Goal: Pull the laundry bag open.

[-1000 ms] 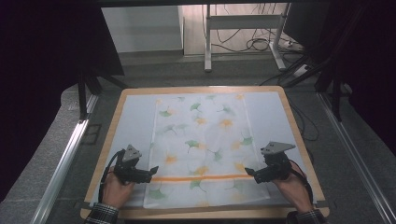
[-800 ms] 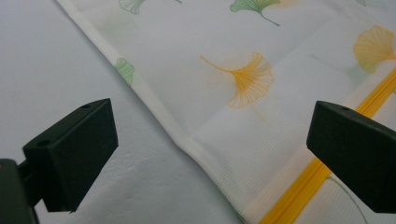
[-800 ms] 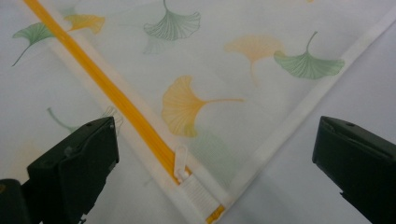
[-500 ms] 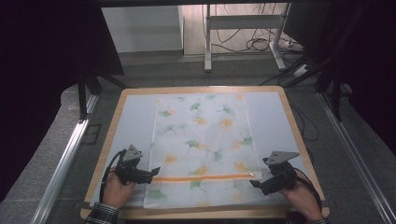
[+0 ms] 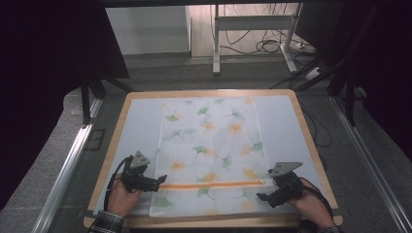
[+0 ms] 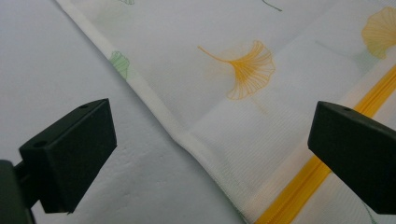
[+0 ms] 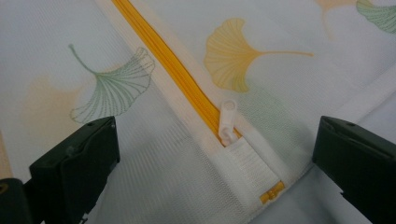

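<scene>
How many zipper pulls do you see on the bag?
1. The white zipper pull sits at the end of the orange zipper, near the right gripper. Another may be hidden elsewhere.

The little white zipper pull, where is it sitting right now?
The zipper pull lies at the right end of the orange zipper, near the mesh bag's right edge, between the open right gripper's jaws.

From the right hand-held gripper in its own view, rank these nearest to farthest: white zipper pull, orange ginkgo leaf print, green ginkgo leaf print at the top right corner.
1. White zipper pull: centre, just ahead of the right hand-held gripper, between its open jaws.
2. Orange ginkgo leaf print: beyond the pull, above centre, right of the orange zipper.
3. Green ginkgo leaf print: top right corner, farthest.
</scene>
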Demonstrator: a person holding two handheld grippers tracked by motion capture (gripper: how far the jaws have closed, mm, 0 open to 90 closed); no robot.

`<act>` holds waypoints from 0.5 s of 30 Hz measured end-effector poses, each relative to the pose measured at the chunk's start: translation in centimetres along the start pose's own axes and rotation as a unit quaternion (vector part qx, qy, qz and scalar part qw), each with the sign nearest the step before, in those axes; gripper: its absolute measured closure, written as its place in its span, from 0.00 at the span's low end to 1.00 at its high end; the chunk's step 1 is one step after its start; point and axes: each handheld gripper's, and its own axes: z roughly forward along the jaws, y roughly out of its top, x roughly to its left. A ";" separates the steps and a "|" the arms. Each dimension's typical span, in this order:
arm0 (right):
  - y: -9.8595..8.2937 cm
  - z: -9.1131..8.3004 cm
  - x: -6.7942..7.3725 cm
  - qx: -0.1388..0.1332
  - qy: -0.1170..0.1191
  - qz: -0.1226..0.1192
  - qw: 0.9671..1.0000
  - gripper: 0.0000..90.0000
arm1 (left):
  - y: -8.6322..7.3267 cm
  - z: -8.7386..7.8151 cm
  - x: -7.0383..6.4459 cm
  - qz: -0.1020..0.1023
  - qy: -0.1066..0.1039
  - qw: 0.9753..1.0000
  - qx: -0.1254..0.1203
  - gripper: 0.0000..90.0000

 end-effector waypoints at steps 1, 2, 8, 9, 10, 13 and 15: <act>-0.1 0.1 0.0 0.000 0.000 -0.003 1.000 0.00 | 0.0 0.0 -0.1 0.000 -0.002 1.000 0.001 0.01; -0.1 0.1 0.0 0.001 -0.001 -0.004 1.000 0.00 | 0.0 0.0 -0.1 0.001 -0.002 1.000 0.002 0.01; -0.3 0.3 0.2 -0.001 -0.011 -0.008 1.000 0.00 | 0.3 0.2 -0.5 0.010 -0.004 1.000 0.010 0.02; -0.3 0.3 0.2 -0.002 -0.011 -0.007 1.000 0.00 | 0.4 0.2 -0.5 0.011 -0.005 1.000 0.011 0.02; -0.3 0.3 0.2 -0.002 -0.011 -0.007 1.000 0.00 | 0.5 0.2 -0.6 0.012 -0.007 1.000 0.009 0.02; -0.3 0.3 0.2 -0.002 -0.012 -0.005 1.000 0.00 | 0.8 0.3 -0.9 0.014 -0.011 1.000 0.007 0.02; -0.3 0.3 0.2 -0.001 -0.012 -0.005 1.000 0.00 | 1.0 0.4 -1.0 0.021 -0.013 1.000 0.009 0.02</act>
